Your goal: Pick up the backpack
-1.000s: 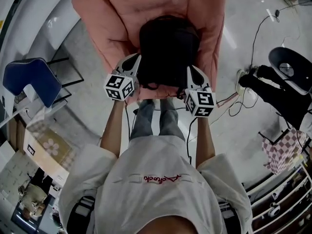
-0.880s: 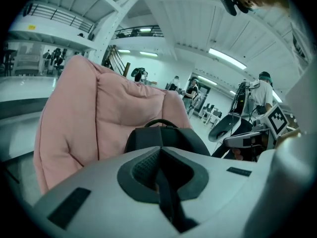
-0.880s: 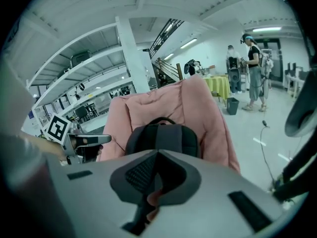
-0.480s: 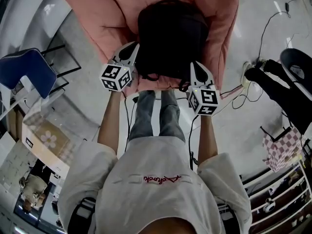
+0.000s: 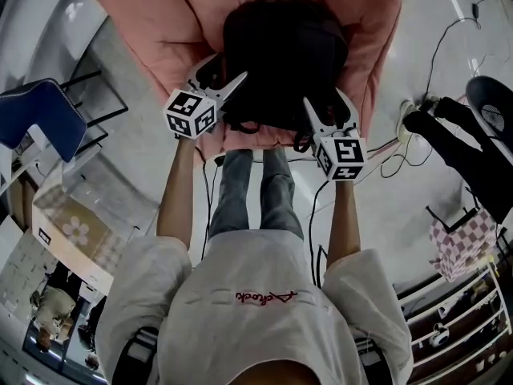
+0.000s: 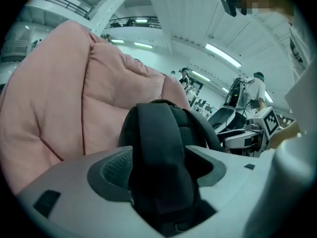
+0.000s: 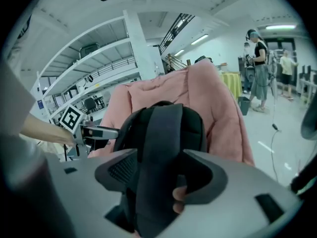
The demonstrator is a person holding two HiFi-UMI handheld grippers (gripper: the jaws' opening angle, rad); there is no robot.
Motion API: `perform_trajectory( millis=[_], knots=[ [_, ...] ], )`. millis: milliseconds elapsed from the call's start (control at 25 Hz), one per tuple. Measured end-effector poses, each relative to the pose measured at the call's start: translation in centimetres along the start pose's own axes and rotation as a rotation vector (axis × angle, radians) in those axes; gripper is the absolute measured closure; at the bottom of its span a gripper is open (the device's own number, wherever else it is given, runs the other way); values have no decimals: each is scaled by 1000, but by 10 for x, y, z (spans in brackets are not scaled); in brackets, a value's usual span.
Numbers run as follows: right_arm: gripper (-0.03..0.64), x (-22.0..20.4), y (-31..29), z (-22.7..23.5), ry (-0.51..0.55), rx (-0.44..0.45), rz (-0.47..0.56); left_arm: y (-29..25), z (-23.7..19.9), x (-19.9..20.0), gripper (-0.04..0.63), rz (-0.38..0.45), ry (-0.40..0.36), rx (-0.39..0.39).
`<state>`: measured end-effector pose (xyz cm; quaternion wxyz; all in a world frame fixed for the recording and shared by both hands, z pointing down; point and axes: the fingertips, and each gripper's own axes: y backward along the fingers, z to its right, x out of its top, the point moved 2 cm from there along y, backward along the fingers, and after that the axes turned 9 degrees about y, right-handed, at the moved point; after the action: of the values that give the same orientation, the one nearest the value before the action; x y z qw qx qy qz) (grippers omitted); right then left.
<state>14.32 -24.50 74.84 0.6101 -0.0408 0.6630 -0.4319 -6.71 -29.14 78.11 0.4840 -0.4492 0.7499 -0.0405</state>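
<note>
A black backpack [image 5: 284, 54] rests upright on a pink padded chair [image 5: 160, 22]. My left gripper [image 5: 218, 74] is at the pack's near left side and my right gripper [image 5: 325, 103] at its near right. Both have just been opening and now stand open in a wide V. In the left gripper view a black shoulder strap [image 6: 158, 152] runs loosely between the spread jaws of the left gripper [image 6: 158, 177]. The right gripper view shows the other strap [image 7: 158, 152] lying between the jaws of the right gripper [image 7: 158, 175], with the backpack [image 7: 193, 128] behind it.
A blue chair [image 5: 40, 123] and a cardboard box [image 5: 72, 231] stand at the left. Cables [image 5: 401, 155] trail over the floor to the right, by a dark chair base [image 5: 481, 135] and a checkered cloth [image 5: 465, 243]. People [image 7: 257, 68] stand far off.
Both grippers' jaws, shut on the straps before, have spread wide. The backpack has settled deeper into the pink chair.
</note>
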Motion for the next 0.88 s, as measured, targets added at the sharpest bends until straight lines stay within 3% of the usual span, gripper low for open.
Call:
perform_trajectory(
  millis=[200, 440, 600, 720, 760, 880],
  knots=[
    [324, -4, -10, 15, -9, 6, -2, -12, -4, -1, 250, -13, -9, -28],
    [324, -9, -31, 10, -34, 70, -10, -29, -10, -6, 242, -32, 9, -65],
    [324, -9, -37, 0, 0, 76, -8, -28, -1, -5, 245, -47, -28, -80],
    [355, -5, -32, -12, -2, 183, 4, -26, 13, -6, 245, -78, -82, -124],
    [383, -1, -31, -19, -5, 240, 13, -25, 18, -4, 251, -70, -82, -152],
    [387, 10, -35, -40, -11, 365, 42, -25, 34, 6, 303, -34, -56, -234]
  ],
)
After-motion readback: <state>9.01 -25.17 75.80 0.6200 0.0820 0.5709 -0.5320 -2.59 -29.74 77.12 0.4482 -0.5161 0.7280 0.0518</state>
